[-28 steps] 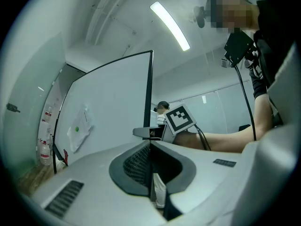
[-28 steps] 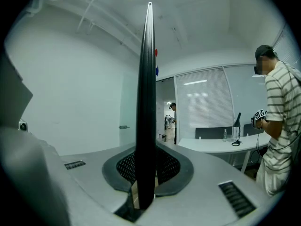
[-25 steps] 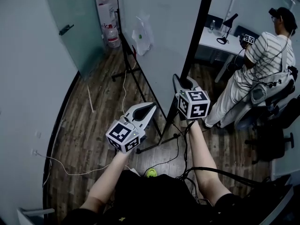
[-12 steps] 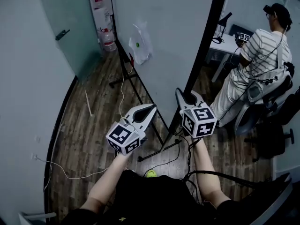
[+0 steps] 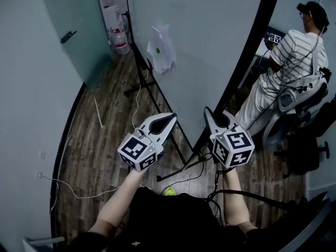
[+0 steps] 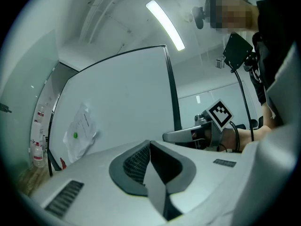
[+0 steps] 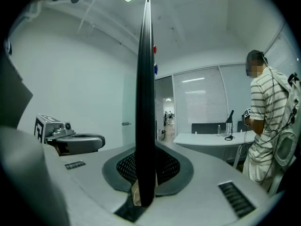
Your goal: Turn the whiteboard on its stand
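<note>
The whiteboard (image 5: pixel 199 35) stands upright on a black tripod stand (image 5: pixel 143 75), and a bagged sheet of paper (image 5: pixel 161 50) is stuck to its pale face. My right gripper (image 5: pixel 214 115) is shut on the board's black side frame (image 5: pixel 247 62). In the right gripper view that frame (image 7: pixel 146 102) runs straight up from between the pads of the right gripper (image 7: pixel 143 173). My left gripper (image 5: pixel 170 118) hangs in front of the board face, apart from it. The left gripper (image 6: pixel 149 149) is shut with nothing in it.
A person in a striped shirt (image 5: pixel 294 62) stands at a desk on the right, beside a dark office chair (image 5: pixel 307 140). Cables (image 5: pixel 89 193) trail over the wood floor. Water bottles (image 5: pixel 121 41) stand at the back. A glass door (image 5: pixel 68 30) is on the left.
My right gripper has moved right and nearer, still shut on the frame, and the board's near edge has swung right with it. The left gripper has hardly shifted.
</note>
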Available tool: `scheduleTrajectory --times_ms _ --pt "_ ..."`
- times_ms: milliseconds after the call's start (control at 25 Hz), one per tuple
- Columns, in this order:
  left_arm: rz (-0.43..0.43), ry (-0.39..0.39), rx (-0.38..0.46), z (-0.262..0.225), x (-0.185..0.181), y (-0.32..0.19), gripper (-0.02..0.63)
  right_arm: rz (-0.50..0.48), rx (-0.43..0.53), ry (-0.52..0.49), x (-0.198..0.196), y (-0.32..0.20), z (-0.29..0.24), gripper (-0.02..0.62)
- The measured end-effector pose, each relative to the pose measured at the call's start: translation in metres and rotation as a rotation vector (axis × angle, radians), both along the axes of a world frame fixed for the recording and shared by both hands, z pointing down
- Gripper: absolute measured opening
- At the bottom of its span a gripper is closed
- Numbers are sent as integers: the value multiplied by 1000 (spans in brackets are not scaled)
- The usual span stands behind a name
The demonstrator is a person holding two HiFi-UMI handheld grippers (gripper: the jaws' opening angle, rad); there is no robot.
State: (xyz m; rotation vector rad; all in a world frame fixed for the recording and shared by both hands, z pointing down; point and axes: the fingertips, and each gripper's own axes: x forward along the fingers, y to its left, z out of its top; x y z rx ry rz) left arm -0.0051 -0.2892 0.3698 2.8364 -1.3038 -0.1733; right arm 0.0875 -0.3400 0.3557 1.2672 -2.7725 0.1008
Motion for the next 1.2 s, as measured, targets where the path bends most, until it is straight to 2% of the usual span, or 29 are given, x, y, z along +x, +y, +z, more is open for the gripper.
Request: scheduleTrajectory --times_ms 440,1200 --pt "39 -6 -13 6 -3 6 9 23 -15 12 20 35 1 46" --pt "46 -9 -33 15 1 -11 9 -19 -11 -39 16 31 -2 49"
